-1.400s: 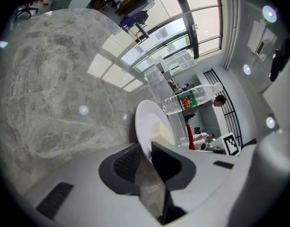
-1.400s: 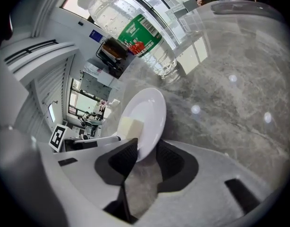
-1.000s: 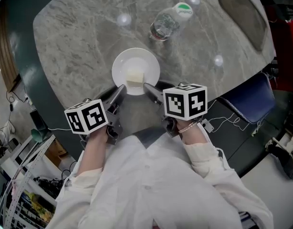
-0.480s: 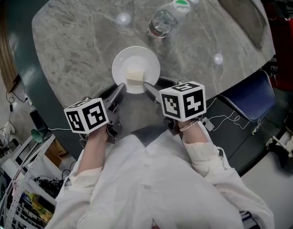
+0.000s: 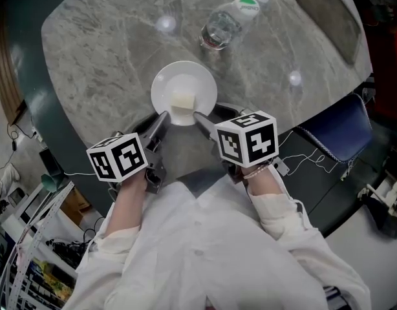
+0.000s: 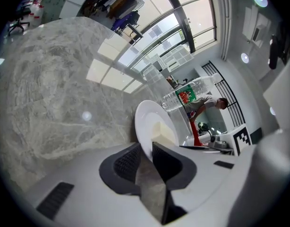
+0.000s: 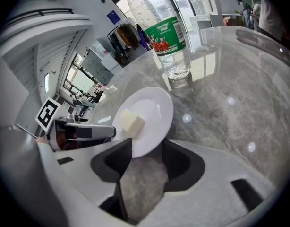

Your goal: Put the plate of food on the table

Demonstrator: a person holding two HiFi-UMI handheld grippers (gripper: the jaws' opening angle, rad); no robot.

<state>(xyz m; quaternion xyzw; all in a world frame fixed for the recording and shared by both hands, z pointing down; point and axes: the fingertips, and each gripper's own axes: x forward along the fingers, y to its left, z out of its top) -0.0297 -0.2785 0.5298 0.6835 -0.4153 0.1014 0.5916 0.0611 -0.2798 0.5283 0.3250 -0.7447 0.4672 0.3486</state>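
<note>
A white plate [image 5: 184, 89] with a pale cube of food [image 5: 182, 102] rests on the grey marble table [image 5: 101, 44], close to its near edge. My left gripper [image 5: 162, 119] is shut on the plate's [image 6: 149, 119] near-left rim, which sits pinched between its pads [image 6: 128, 160]. My right gripper [image 5: 200, 117] is at the near-right rim. Its jaws are opening. The plate's [image 7: 152, 110] edge lies between them with a gap on each side. The food [image 7: 131, 123] sits on the plate's near half.
A clear water bottle with a green cap [image 5: 227, 21] stands just beyond the plate. A dark rectangular object [image 5: 331, 15] lies at the table's far right. A blue chair [image 5: 334, 131] stands off the table's right edge. The table's rim runs right below the grippers.
The right gripper's marker cube has edged slightly left. The plate, the food and the left gripper stay where they were.
</note>
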